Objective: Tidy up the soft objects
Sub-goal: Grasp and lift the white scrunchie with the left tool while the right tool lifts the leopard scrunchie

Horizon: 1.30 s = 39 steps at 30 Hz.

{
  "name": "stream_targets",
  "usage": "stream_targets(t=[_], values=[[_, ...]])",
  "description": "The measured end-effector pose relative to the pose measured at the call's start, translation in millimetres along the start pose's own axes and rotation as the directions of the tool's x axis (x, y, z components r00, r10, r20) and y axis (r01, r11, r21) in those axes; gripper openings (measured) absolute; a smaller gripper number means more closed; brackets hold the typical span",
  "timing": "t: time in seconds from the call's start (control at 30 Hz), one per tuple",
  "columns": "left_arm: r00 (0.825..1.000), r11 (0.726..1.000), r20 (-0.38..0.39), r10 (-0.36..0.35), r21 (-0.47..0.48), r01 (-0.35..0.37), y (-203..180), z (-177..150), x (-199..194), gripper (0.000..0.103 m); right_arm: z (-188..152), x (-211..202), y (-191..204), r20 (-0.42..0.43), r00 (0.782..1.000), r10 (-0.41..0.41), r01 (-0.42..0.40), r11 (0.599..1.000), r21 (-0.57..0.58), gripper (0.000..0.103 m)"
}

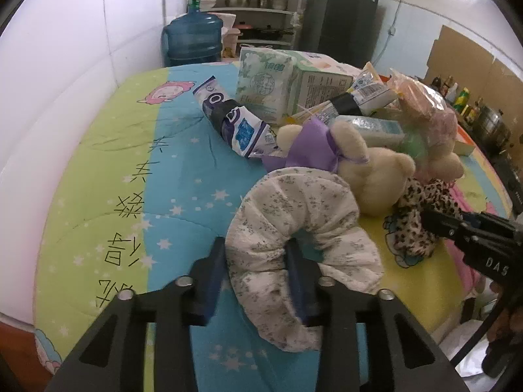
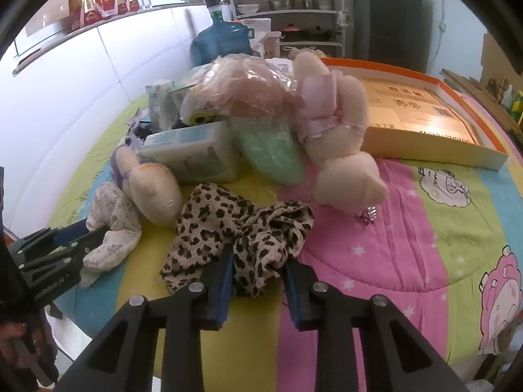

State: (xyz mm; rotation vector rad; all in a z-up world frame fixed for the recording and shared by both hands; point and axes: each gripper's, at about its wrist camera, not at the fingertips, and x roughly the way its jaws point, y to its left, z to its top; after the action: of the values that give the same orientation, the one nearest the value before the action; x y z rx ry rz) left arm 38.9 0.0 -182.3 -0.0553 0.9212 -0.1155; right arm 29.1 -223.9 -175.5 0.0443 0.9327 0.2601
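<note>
A white flower-print cloth (image 1: 294, 228) lies curled on the colourful quilt (image 1: 130, 163). My left gripper (image 1: 256, 254) is shut on its near end; it also shows in the right wrist view (image 2: 88, 228). A leopard-print cloth (image 2: 235, 228) lies crumpled in front of my right gripper (image 2: 258, 261), whose fingers straddle its near edge, still apart. A cream teddy with a purple bow (image 1: 359, 170) and a cream teddy in pink (image 2: 333, 124) lie among tissue packs (image 1: 264, 78).
An orange-rimmed cardboard box lid (image 2: 425, 117) lies at the far right of the quilt. A blue water jug (image 1: 193, 39), shelves with pots and a dark fridge (image 1: 340, 9) stand behind. A white wall (image 1: 65, 65) runs along the left.
</note>
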Motion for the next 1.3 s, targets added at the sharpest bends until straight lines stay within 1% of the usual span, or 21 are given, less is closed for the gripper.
stream_targets(t=[0.03, 0.07, 0.17, 0.33, 0.43, 0.57, 0.63, 0.7, 0.87, 1.0, 1.13, 1.2, 1.3], values=[[1.000, 1.000, -0.002, -0.020, -0.005, 0.020, 1, 0, 0, 0.019, 0, -1, 0, 0.003, 1.000, 0.002, -0.002, 1.000, 0.002, 0.028], [0.999, 0.999, -0.005, -0.038, -0.011, 0.038, 1, 0, -1, 0.015, 1, -3, 0, 0.005, 1.000, 0.007, -0.007, 1.000, 0.006, 0.028], [0.999, 0.999, 0.005, -0.053, -0.013, 0.053, 2, 1, -5, 0.012, 2, -10, -1, 0.025, 1.000, 0.003, -0.003, 1.000, 0.008, 0.027], [0.994, 0.998, 0.081, -0.068, 0.013, 0.067, -3, 6, -30, 0.012, 6, -30, -2, 0.071, 0.997, 0.004, -0.005, 1.000, 0.011, 0.026], [0.988, 0.997, 0.132, -0.081, 0.033, 0.077, -8, 11, -48, 0.012, 10, -46, -3, 0.101, 0.995, 0.008, -0.010, 1.000, 0.022, 0.026], [0.976, 0.992, 0.185, -0.119, 0.050, 0.112, -17, 18, -77, 0.012, 15, -72, -6, 0.155, 0.988, -0.001, -0.004, 1.000, 0.031, 0.026], [0.969, 0.990, 0.204, -0.137, 0.060, 0.128, -22, 24, -87, 0.012, 19, -84, -9, 0.183, 0.983, -0.015, 0.009, 0.999, 0.035, 0.026], [0.961, 0.985, 0.221, -0.168, 0.063, 0.158, -28, 32, -95, 0.012, 23, -98, -14, 0.213, 0.977, -0.032, 0.023, 0.999, 0.045, 0.026], [0.942, 0.971, 0.239, -0.238, 0.077, 0.225, -46, 57, -105, 0.012, 34, -125, -30, 0.267, 0.961, -0.077, 0.058, 0.995, 0.078, 0.026], [0.924, 0.956, 0.246, -0.292, 0.111, 0.273, -72, 77, -109, 0.012, 40, -142, -48, 0.302, 0.947, -0.113, 0.089, 0.992, 0.093, 0.026], [0.910, 0.938, 0.232, -0.343, 0.138, 0.319, -99, 100, -107, 0.012, 52, -150, -68, 0.320, 0.937, -0.141, 0.111, 0.987, 0.112, 0.026], [0.900, 0.928, 0.234, -0.368, 0.160, 0.338, -116, 111, -105, 0.012, 56, -153, -80, 0.325, 0.934, -0.152, 0.119, 0.986, 0.119, 0.026], [0.889, 0.915, 0.231, -0.395, 0.180, 0.361, -139, 128, -96, 0.012, 66, -154, -97, 0.330, 0.929, -0.169, 0.134, 0.983, 0.125, 0.026]])
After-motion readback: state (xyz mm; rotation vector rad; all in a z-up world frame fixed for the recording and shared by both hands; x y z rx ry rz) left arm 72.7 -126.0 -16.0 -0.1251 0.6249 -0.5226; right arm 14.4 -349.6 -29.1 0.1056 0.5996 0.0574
